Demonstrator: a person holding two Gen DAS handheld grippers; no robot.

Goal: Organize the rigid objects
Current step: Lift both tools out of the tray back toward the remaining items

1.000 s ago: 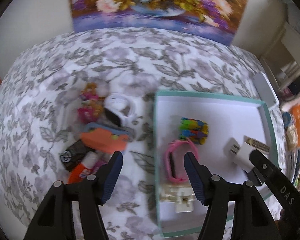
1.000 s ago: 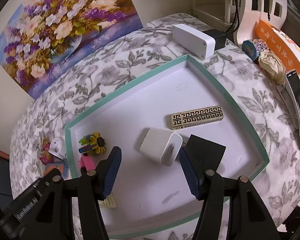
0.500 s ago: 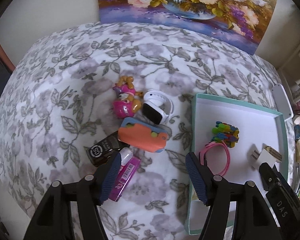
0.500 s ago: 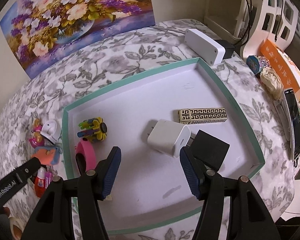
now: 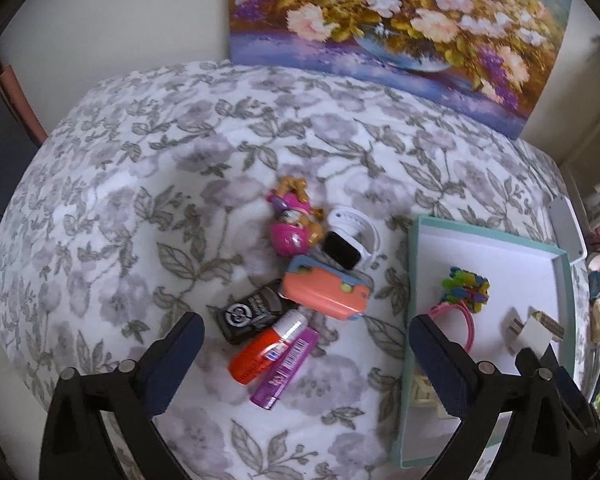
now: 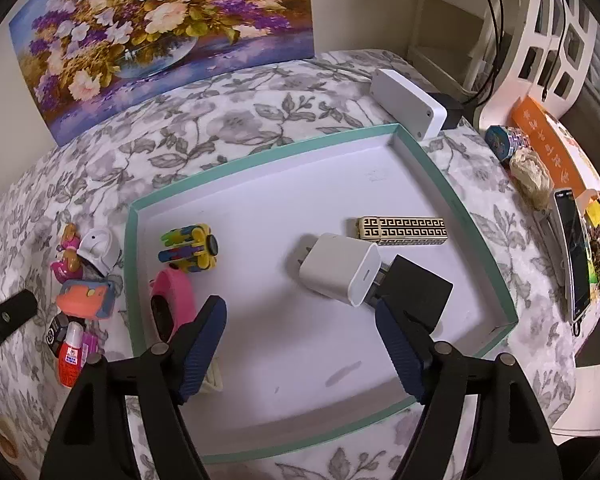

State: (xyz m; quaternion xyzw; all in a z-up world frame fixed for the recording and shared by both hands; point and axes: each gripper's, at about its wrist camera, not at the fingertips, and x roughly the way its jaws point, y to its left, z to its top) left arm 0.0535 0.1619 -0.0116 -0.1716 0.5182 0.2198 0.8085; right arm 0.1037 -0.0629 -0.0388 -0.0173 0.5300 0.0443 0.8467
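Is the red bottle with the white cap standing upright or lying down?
Lying down. In the left wrist view the red bottle rests on its side on the floral cloth, beside the purple tube, outside the tray.

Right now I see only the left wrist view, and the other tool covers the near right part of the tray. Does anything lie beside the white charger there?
Observer: Yes. A black square block lies against the white charger, on the end away from its prongs.
Operator: Does the right tool hold something?
Observer: No. The right tool is open and empty, over the tray, in front of the charger.
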